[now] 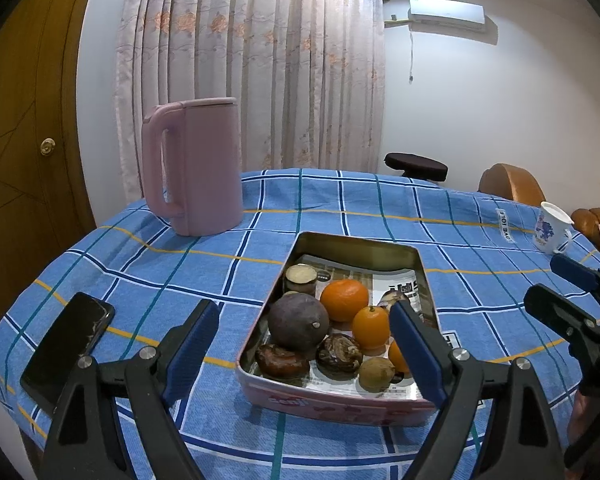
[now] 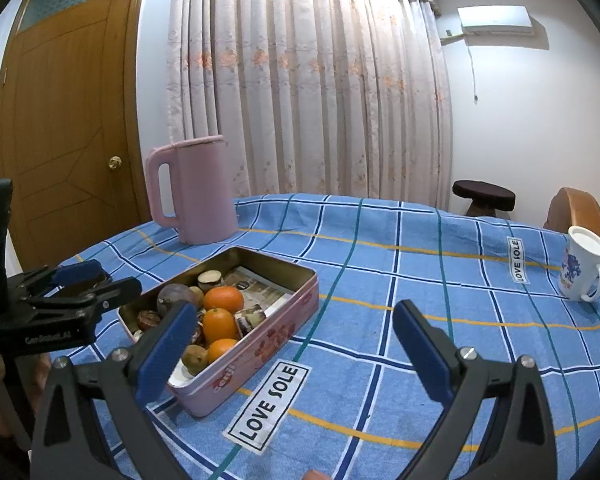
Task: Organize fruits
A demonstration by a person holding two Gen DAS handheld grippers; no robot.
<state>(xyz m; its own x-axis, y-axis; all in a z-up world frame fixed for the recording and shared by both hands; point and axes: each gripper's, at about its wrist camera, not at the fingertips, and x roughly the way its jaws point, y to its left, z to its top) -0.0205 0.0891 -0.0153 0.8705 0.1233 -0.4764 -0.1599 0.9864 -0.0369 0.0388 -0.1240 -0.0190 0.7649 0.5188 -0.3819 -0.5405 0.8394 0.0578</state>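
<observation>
A pink metal tin (image 1: 332, 406) (image 2: 260, 354) lined with newspaper sits on the blue checked tablecloth. It holds several fruits: a purple passion fruit (image 1: 298, 320) (image 2: 172, 296), oranges (image 1: 344, 294) (image 2: 224, 298), brown fruits (image 1: 338, 356) and a small yellow-brown one (image 1: 376, 372) (image 2: 194, 356). My left gripper (image 1: 304, 356) is open and empty, its fingers straddling the near end of the tin. My right gripper (image 2: 296, 354) is open and empty, hovering over the cloth to the right of the tin. It also shows at the right edge of the left wrist view (image 1: 560, 292).
A pink kettle (image 1: 192, 168) (image 2: 192, 192) stands behind the tin. A black phone (image 1: 66, 344) lies at the left. A white mug (image 1: 550, 228) (image 2: 582, 264) stands at the far right. A stool (image 2: 484, 196) and chairs (image 1: 512, 184) ring the table.
</observation>
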